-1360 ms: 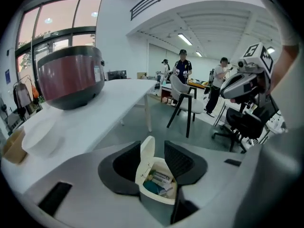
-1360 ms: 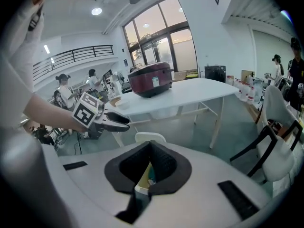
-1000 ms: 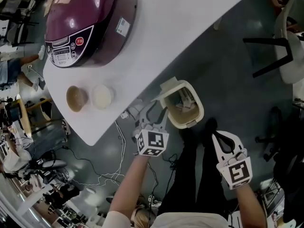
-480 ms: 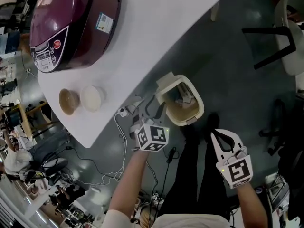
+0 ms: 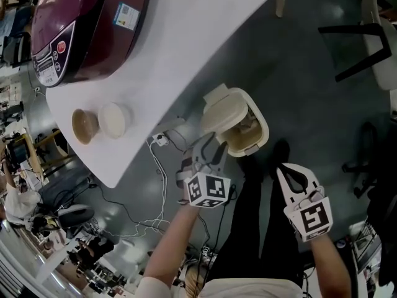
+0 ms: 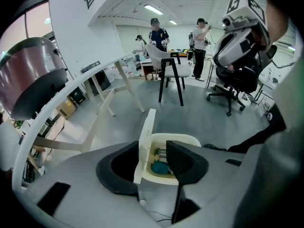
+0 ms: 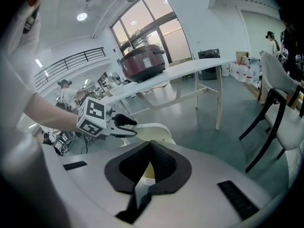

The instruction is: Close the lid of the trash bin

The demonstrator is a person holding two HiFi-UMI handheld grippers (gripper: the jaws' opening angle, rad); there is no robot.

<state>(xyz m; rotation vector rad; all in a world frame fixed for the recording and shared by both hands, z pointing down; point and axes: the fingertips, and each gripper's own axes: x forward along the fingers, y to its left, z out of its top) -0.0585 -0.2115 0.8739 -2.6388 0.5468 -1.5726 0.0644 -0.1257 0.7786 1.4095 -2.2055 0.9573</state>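
Observation:
A cream trash bin [image 5: 261, 136] stands on the grey floor beside the table, with rubbish inside. Its lid [image 5: 223, 112] is raised at the bin's left side. In the left gripper view the lid [image 6: 146, 137] stands edge-on between the jaws of my left gripper [image 6: 152, 148], above the bin's rim [image 6: 186, 137]. The jaws are closing, and a gap remains on the right side of the lid. My left gripper [image 5: 211, 146] sits just below the lid. My right gripper [image 5: 281, 168] hangs apart at the lower right, shut on nothing, and is aimed at the bin [image 7: 153, 129].
A white table [image 5: 205, 36] carries a purple rice cooker [image 5: 80, 23] and two small bowls [image 5: 84, 125]. White cables [image 5: 158, 185] trail on the floor under its edge. A black chair [image 5: 360, 48] stands at the upper right. The person's dark legs [image 5: 254, 228] are below the bin.
My left gripper has moved in and down to the bin, and its jaws now straddle the lid's edge. The lid shows more of its face. My right gripper has sunk slightly.

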